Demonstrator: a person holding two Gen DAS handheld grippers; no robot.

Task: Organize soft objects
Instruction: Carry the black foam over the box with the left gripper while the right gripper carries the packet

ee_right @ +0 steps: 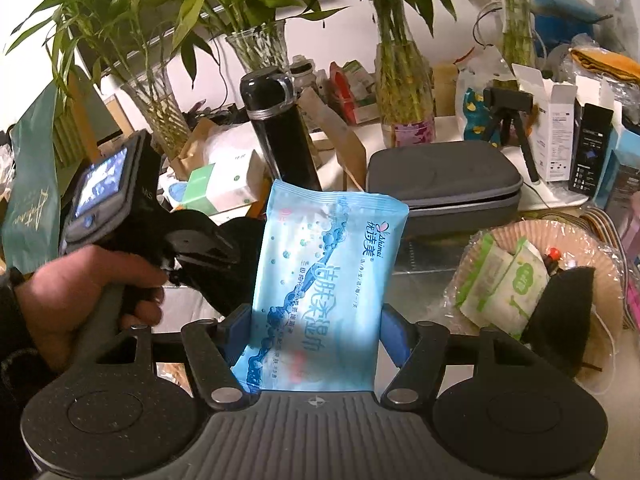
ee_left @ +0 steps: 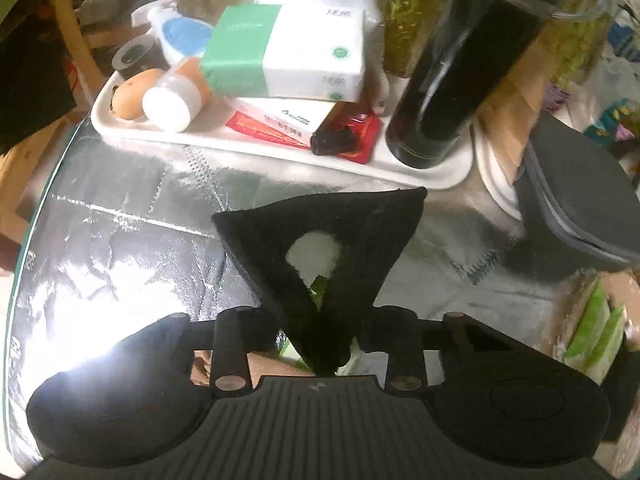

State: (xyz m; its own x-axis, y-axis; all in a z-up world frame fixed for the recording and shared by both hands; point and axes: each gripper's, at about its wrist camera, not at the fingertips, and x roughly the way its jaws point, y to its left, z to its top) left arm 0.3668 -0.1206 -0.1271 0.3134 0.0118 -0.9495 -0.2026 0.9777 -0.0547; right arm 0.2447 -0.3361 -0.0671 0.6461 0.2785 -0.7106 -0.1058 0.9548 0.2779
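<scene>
The right gripper (ee_right: 316, 336) is clamping a blue wet-wipe pack (ee_right: 324, 280) upright above the table. The left gripper (ee_left: 320, 264) is pinching a black cloth piece (ee_left: 320, 240) over the silver tabletop (ee_left: 120, 240). Farther off, a white tray (ee_left: 248, 146) is carrying a tissue box (ee_left: 288, 56)

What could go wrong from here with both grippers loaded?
The left gripper pinches only the narrow end of the black cloth, so it may slip free. The blue wipes pack stands tall in the right gripper; swinging it could knock the black flask just behind.
</scene>
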